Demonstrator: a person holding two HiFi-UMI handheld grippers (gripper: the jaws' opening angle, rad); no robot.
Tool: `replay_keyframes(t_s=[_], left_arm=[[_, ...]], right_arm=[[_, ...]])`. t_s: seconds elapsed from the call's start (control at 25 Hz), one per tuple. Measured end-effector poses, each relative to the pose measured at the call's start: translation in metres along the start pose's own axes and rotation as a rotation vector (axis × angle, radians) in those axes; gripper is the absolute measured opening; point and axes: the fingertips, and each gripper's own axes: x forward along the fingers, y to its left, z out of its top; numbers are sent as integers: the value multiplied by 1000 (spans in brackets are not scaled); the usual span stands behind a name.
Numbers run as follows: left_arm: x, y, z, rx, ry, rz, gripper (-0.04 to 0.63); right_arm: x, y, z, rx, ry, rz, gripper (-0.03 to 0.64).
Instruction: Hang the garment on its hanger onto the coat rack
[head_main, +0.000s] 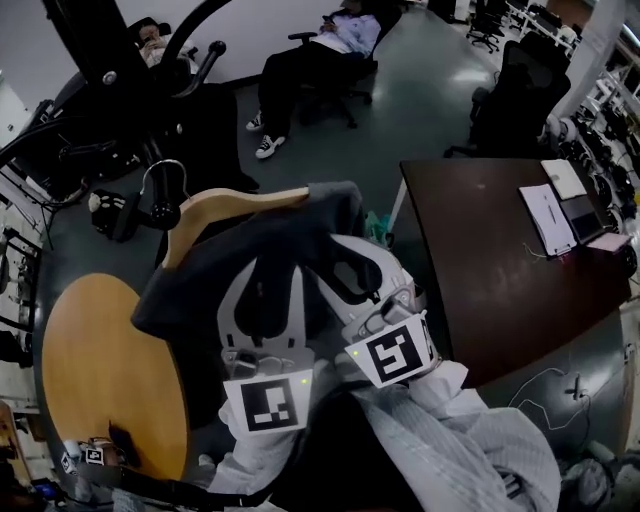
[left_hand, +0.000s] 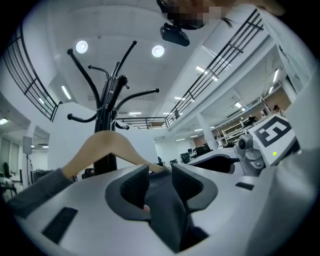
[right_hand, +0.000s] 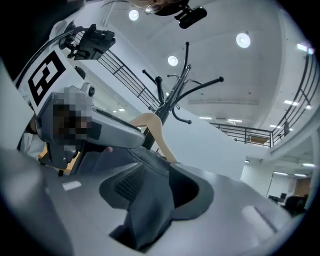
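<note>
Head view, clock read from frame centre.

- Coat rack (left_hand: 107, 110): black, curved arms, standing at 11 o'clock. In both gripper views it rises straight behind the hanger, apart from it.
- Dark brown table (head_main: 480, 250): at 3 o'clock, papers (head_main: 548, 215) near its far corner.
- Round wooden top (head_main: 100, 380): at 8 o'clock, low left.
- Garment (head_main: 190, 280): dark grey, at centre, bunched over both sets of jaws. It is on its hanger and not yet on the rack.
- Hanger (head_main: 240, 205): pale wood, one shoulder bare towards 10 o'clock, the other under the cloth. Its metal hook (head_main: 165, 180) points to 11 o'clock and is clear of the rack's arms.
- Left gripper (left_hand: 160, 182): pointing level, jaws fairly narrow, a fold of the grey cloth pinched between the ribbed pads.
- Right gripper (right_hand: 157, 182): just beside the left one at its 3 o'clock, also level. Its jaws are closed on another fold, which hangs down out of the gap.
</note>
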Motion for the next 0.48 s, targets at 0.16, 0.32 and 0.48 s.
replay_keyframes(t_s=[0.16,0.32,0.48], left_arm=[[12,-21,-16,-76,42,-63,66],[21,-34,-31,-86,65,-86,18],[29,-48,-42,-105,90,-123,5]], right_arm=[[-11,-13,-21,-13,62,-92,94],[-15,-18,-35,13,82,-107,11],[-19,-19,-46,48,97,-93,2]])
